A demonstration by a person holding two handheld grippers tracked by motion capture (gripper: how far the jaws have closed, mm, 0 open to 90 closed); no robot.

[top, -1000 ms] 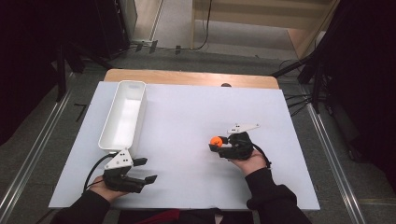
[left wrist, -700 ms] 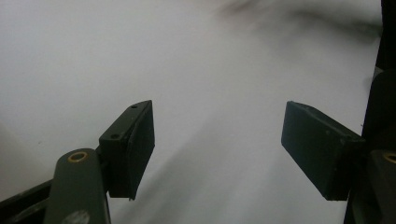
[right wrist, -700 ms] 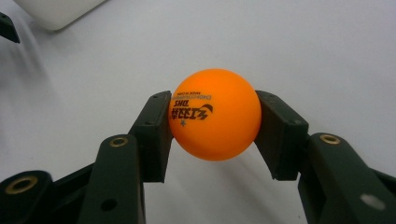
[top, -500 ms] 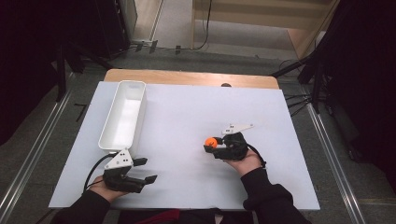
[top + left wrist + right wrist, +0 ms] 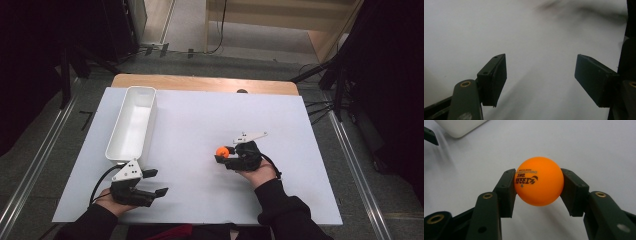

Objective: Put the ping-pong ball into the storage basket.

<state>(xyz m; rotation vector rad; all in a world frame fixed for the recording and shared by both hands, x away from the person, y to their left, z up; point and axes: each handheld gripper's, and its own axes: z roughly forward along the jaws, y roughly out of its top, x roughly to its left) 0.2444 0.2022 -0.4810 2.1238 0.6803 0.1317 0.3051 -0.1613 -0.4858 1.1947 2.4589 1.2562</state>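
Observation:
An orange ping-pong ball (image 5: 537, 184) with dark print sits squeezed between the two black jaws of my right gripper (image 5: 537, 192), which is shut on it. From above, the same ball (image 5: 222, 151) shows right of the table's middle, at the tip of the right gripper (image 5: 223, 155), pointing left. My left gripper (image 5: 156, 182) rests near the front left edge, jaws apart. In the left gripper view the left gripper (image 5: 540, 75) stands open over bare white surface, nothing between its pads.
A long white bin (image 5: 131, 123) lies at the left of the white table (image 5: 200, 115), reaching toward the back. A corner of that bin (image 5: 459, 126) appears at the top left of the right gripper view. Cables trail from both grippers.
My right gripper has shifted a little to the left with the ball in it. The left gripper has stayed where it was.

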